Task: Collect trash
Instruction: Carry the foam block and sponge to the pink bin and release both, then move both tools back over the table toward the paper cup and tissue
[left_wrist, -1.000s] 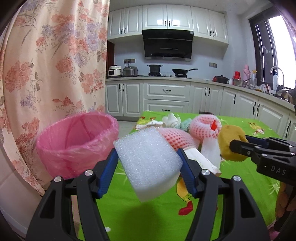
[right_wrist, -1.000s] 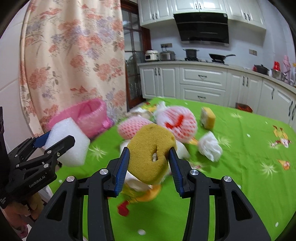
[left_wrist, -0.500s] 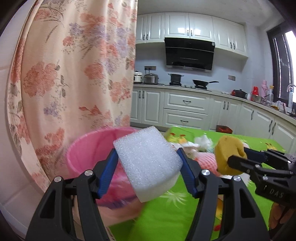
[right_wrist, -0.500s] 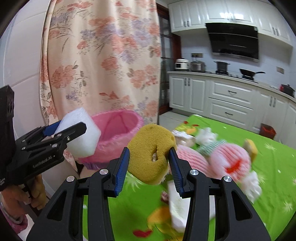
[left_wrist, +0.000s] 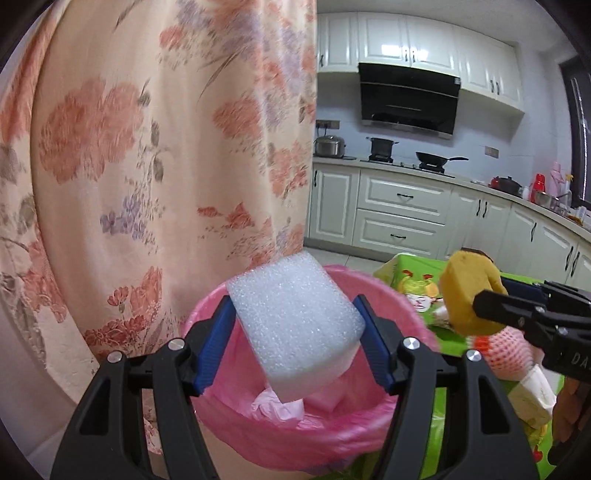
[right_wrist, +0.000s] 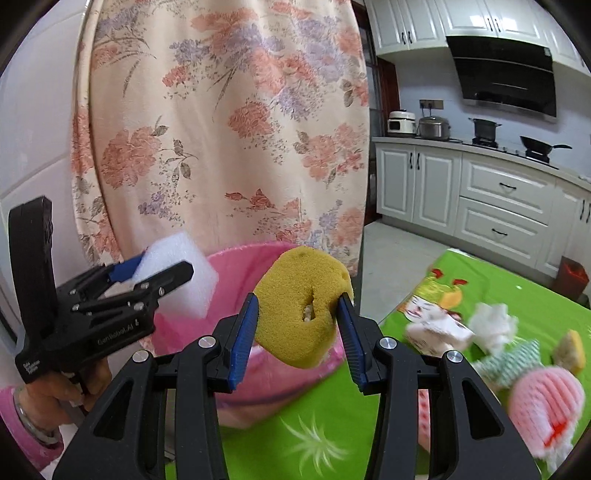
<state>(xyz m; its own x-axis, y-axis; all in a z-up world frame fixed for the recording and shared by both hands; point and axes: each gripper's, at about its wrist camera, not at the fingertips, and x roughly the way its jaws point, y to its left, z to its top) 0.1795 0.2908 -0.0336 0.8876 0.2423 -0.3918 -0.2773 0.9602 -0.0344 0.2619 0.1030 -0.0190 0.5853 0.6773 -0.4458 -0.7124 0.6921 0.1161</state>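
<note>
My left gripper (left_wrist: 295, 325) is shut on a white foam block (left_wrist: 295, 325), held over the mouth of a bin lined with a pink bag (left_wrist: 280, 439). Crumpled pink stuff lies inside the bin. My right gripper (right_wrist: 301, 314) is shut on a yellow sponge (right_wrist: 301, 314) with a hole in it, held just in front of the same pink bin (right_wrist: 243, 266). In the right wrist view the left gripper (right_wrist: 166, 273) with the foam block (right_wrist: 177, 273) shows at the left, over the bin's rim. In the left wrist view the right gripper (left_wrist: 476, 302) with the sponge (left_wrist: 467, 291) shows at the right.
A floral curtain (left_wrist: 147, 166) hangs right behind the bin. A table with a green cloth (right_wrist: 480, 288) lies to the right, carrying pink foam fruit nets (right_wrist: 543, 402), crumpled paper (right_wrist: 491, 321) and other scraps. Kitchen cabinets (left_wrist: 399, 210) stand at the back.
Both grippers have swung left from above the green table towards the pink bin, each still holding its piece. The bin now sits right under the left gripper.
</note>
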